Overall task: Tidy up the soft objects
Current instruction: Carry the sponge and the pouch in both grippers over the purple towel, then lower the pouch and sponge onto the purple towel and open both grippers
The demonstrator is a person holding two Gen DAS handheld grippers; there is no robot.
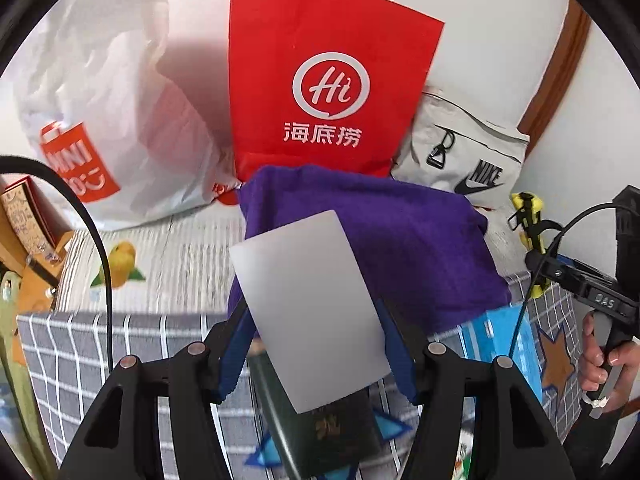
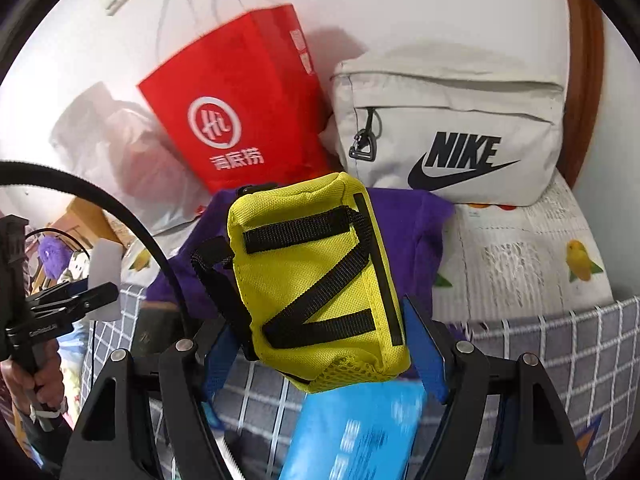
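My left gripper [image 1: 316, 344] is shut on a flat frosted white card [image 1: 308, 304], held above a dark green passport booklet [image 1: 324, 432]. My right gripper [image 2: 324, 344] is shut on a yellow pouch with black straps [image 2: 316, 276]; it also shows at the right of the left wrist view [image 1: 528, 216]. A purple cloth [image 1: 380, 224] lies behind both, also seen in the right wrist view [image 2: 416, 232]. A grey Nike bag [image 2: 448, 132] leans on the wall at the back right, also in the left wrist view [image 1: 464, 156].
A red paper bag [image 1: 328, 80] and a white plastic Miniso bag [image 1: 104, 120] stand against the wall. A blue pack [image 2: 356, 432] lies on the grey checked cloth [image 2: 560, 360]. A brown box [image 1: 28, 224] sits at the left edge.
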